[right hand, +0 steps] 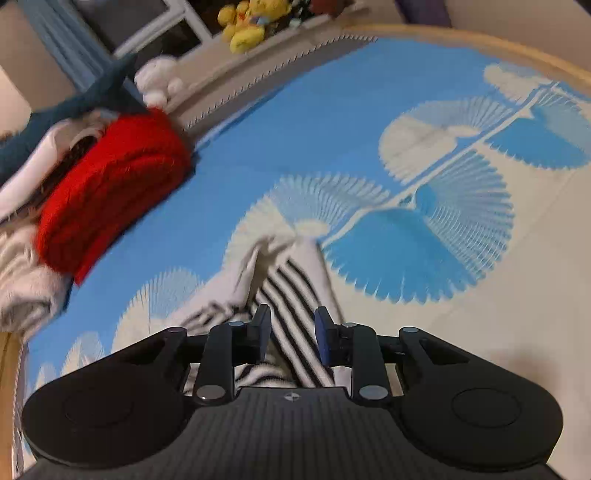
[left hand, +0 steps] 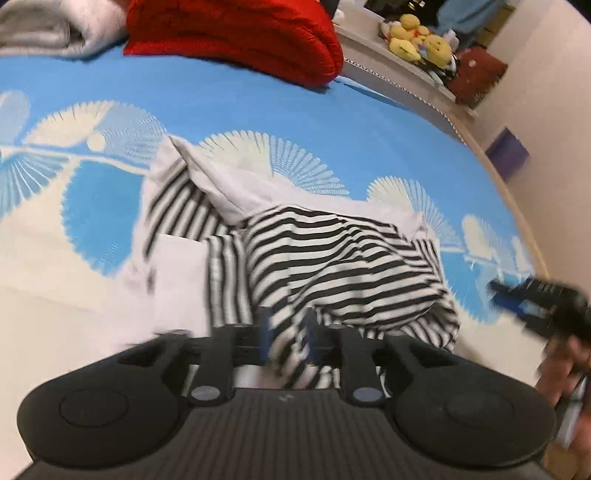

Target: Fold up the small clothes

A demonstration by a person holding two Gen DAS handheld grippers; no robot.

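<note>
Left gripper (left hand: 288, 334) jaws apart, striped garment (left hand: 332, 266) crumpled just ahead and under the tips, cloth between but not pinched. Right gripper (right hand: 291, 332) jaws apart, striped fabric running between pads, no clamp. Garment on blue patterned bedsheet (left hand: 258, 107), red blanket (left hand: 236, 33) far ahead

A bed (left hand: 258, 99), covered by a bright blue sheet (right hand: 314, 122) printed with cream fan-shaped flowers and a broad cream area toward the near side. Lying rumpled on it near the middle, a black-and-white striped garment (left hand: 332, 266) with plain white parts, one white corner folded up. Further back on the sheet, a thick red folded knit (left hand: 236, 37), and just beside it a grey-white fleecy bundle (left hand: 48, 29). Along the far edge, a pale padded headboard (left hand: 399, 70) with a toothed trim.
</note>
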